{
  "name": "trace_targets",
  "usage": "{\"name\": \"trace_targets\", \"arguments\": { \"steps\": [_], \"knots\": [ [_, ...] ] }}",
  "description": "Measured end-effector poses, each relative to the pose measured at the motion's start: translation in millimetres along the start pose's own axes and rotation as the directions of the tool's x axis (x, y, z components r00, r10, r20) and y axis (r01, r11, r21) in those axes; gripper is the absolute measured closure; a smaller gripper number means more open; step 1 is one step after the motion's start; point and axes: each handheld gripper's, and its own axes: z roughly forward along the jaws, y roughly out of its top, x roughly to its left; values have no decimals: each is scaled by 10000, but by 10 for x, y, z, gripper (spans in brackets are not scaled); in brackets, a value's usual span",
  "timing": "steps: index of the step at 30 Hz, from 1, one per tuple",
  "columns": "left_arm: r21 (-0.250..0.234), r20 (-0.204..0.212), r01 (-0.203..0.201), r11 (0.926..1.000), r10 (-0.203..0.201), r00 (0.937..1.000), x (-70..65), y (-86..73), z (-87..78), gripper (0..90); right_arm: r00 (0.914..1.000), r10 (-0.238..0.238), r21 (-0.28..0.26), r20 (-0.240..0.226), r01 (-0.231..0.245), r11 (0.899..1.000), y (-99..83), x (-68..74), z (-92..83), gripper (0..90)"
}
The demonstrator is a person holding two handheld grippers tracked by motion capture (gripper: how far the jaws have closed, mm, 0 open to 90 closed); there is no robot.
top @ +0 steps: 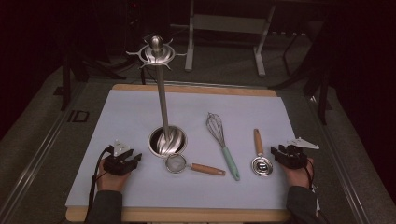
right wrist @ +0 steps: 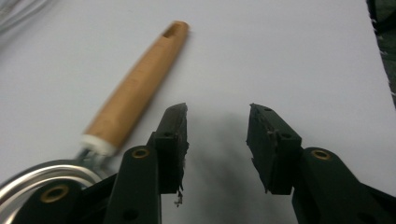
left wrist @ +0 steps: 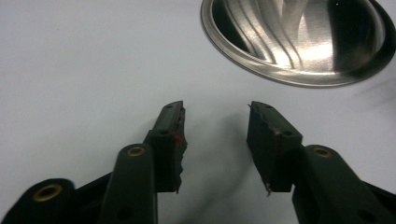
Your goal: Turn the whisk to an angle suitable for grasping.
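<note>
High view: left gripper [top: 122, 159] rests at 8 o'clock on the pale blue-covered table [top: 130, 116], fingers apart, nothing between them. Right gripper [top: 288, 155] sits at 4 o'clock, fingers likewise apart and empty. Tall brushed-steel utensil stand with round dished base and hooked crown [top: 163, 116] stands at centre-left. Count on the table: one stand, one small mesh strainer with wooden handle [top: 187, 165], one wire whisk with mint-green handle [top: 223, 142], one steel measuring scoop with wooden handle [top: 259, 158]. Three utensils, none hung yet.

Left gripper view: black fingers [left wrist: 170, 140] gape over bare table; stand base [left wrist: 299, 42] lies at 1 o'clock, well clear of the tips.

Right gripper view: fingers [right wrist: 173, 140] open, gripping nothing. Scoop's wooden handle [right wrist: 135, 88] runs from 8 toward 11 o'clock just beside the left finger, apart from it; its steel bowl [right wrist: 37, 179] is at 8 o'clock.

Judgement: step in hand looks like picking up the scoop with the right gripper. To do it well, shift toward the handle, straddle it crosswise near mid-length, then close squarely so it cannot swivel. Keep the hanging hole at the handle's end free for a hook.
</note>
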Motion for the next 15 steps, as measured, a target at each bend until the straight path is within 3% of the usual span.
{"name": "trace_targets", "arguments": {
  "steps": [3,8,11,15],
  "knots": [
    [-59,134,144,9999,-143,9998,22,-4,-6,600,9992,-220,42,-320,222,9997,34,74,-25,615],
    [-130,168,212,9997,-210,9996,31,-8,-15,601,9928,-1019,224,-634,1035,9944,99,246,-25,668],
    [-90,59,268,9996,-267,9996,30,-6,-8,594,9849,-1509,284,-847,1538,9877,145,358,-36,727],
    [-71,14,233,9997,-232,9997,21,-5,-6,594,9661,-2240,262,-1285,2291,9730,219,550,-55,815]
  ]
}}
